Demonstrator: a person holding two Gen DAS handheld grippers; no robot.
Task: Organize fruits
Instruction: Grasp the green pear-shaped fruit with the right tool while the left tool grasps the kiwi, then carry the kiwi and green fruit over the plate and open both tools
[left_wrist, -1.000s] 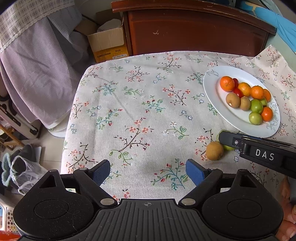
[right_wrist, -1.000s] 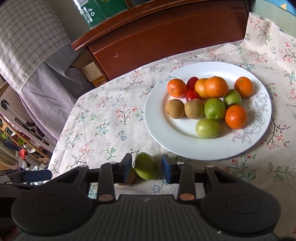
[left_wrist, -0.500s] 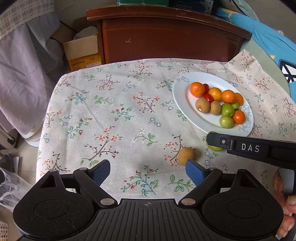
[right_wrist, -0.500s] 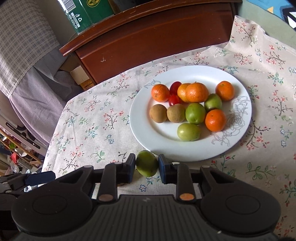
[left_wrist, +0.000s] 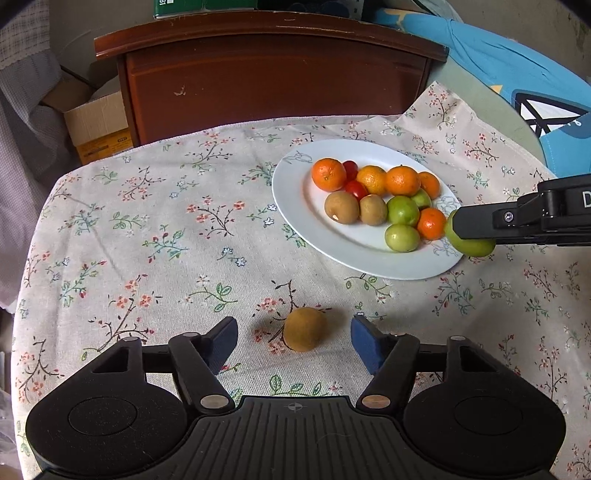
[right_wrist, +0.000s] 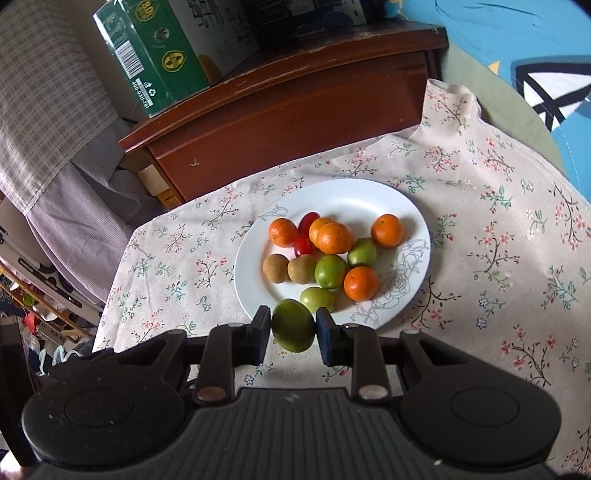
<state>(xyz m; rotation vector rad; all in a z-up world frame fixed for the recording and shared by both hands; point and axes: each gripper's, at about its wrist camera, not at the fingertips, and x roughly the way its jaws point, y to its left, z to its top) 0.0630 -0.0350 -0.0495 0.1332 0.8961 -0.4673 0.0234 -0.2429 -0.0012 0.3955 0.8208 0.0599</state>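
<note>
A white plate (left_wrist: 295, 199) (right_wrist: 343, 199) on the floral tablecloth holds several oranges, green fruits, two brown kiwis and two red tomatoes. My right gripper (right_wrist: 293, 330) is shut on a green fruit (right_wrist: 293, 330) and holds it in the air over the plate's near rim; the fruit also shows in the left wrist view (left_wrist: 469, 245) at the plate's right edge. A loose brown kiwi (left_wrist: 304, 328) lies on the cloth between the fingers of my open left gripper (left_wrist: 293, 338), apart from both pads.
A dark wooden cabinet (left_wrist: 266, 74) stands behind the table with a green carton (right_wrist: 155, 48) on top. A cardboard box (left_wrist: 98, 125) and hanging cloth are at the left. Blue fabric (left_wrist: 517, 81) lies at the right. The tablecloth (left_wrist: 147, 236) drops off at the left edge.
My right gripper has lifted the green fruit off the cloth and carried it up to the plate's rim. My left gripper has moved right, so the kiwi now sits between its fingers.
</note>
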